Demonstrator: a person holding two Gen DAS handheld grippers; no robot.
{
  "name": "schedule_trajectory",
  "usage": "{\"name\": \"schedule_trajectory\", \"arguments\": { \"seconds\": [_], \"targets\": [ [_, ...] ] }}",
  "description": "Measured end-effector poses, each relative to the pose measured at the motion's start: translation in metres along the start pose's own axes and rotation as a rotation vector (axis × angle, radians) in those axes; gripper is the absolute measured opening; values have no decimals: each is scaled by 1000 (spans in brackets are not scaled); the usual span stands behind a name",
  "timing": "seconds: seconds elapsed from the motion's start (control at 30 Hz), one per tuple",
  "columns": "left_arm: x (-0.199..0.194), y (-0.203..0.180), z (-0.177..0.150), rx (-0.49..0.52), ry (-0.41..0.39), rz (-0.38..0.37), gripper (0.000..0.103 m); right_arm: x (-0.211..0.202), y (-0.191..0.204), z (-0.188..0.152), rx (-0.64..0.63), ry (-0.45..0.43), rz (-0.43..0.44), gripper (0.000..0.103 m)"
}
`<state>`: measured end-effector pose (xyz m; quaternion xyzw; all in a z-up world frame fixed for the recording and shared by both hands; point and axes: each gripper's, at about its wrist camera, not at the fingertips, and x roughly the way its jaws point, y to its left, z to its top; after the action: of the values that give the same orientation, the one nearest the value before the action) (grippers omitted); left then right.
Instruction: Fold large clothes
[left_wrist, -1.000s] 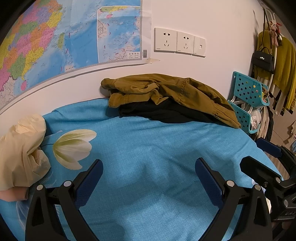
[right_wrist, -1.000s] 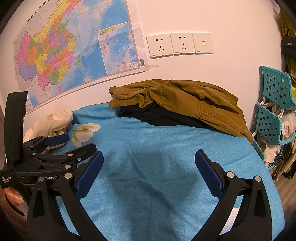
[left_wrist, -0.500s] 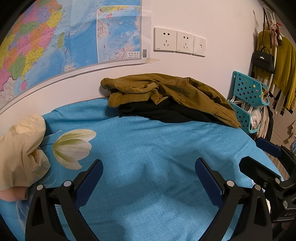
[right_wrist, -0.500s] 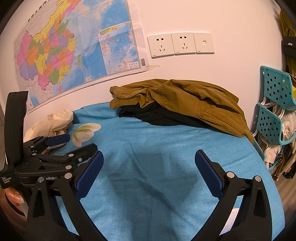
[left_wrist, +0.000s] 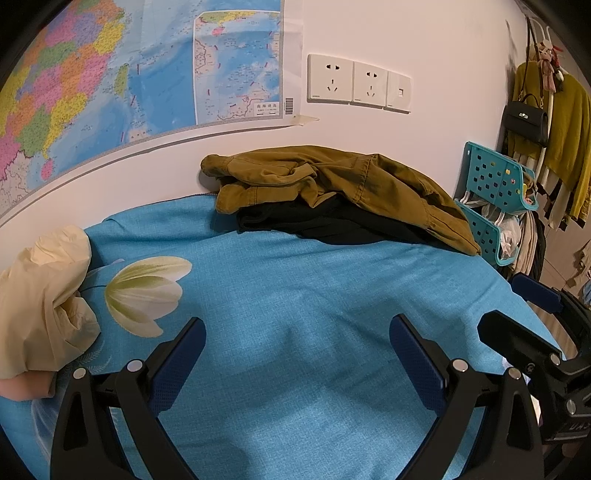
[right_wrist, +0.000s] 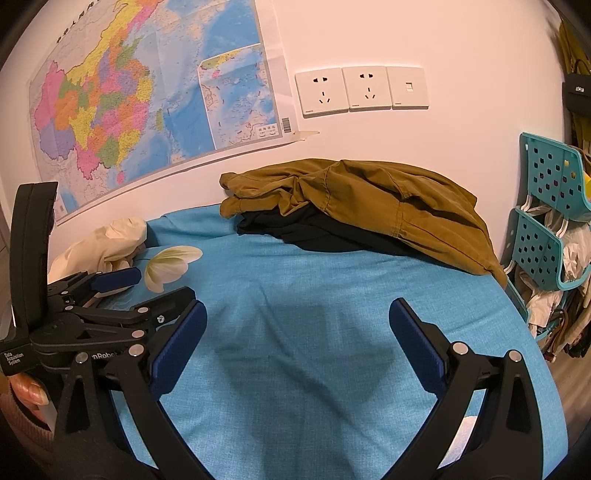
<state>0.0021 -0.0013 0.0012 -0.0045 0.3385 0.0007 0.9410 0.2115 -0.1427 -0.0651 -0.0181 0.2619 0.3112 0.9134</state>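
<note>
Left wrist view: both tools, left tool (left_wrist: 297, 352) and right tool (right_wrist: 297, 338), gape wide and empty over the bed (left_wrist: 295, 295), while the olive jacket (left_wrist: 332, 181) slumps against the wall, looking soft and heavyish, best pinched at its hem.

The black garment (left_wrist: 332, 223) lies mostly buried under the olive-brown jacket (left_wrist: 332, 181), so its kind cannot be told. The wall map (right_wrist: 147, 110) runs off the left and top edges of the left wrist view, and its print is too small to read. A pink thing (left_wrist: 22, 387) under the cream cloth (left_wrist: 40, 295) is cut by the left edge. The teal rack's (right_wrist: 546, 210) contents are a jumble
</note>
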Motion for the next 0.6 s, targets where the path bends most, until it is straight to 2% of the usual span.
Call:
{"name": "schedule_trajectory", "arguments": {
  "seconds": [0.6],
  "targets": [
    [10, -1, 4, -13, 27, -3, 96, 5, -2, 12, -33, -10, 0, 97]
  ]
}}
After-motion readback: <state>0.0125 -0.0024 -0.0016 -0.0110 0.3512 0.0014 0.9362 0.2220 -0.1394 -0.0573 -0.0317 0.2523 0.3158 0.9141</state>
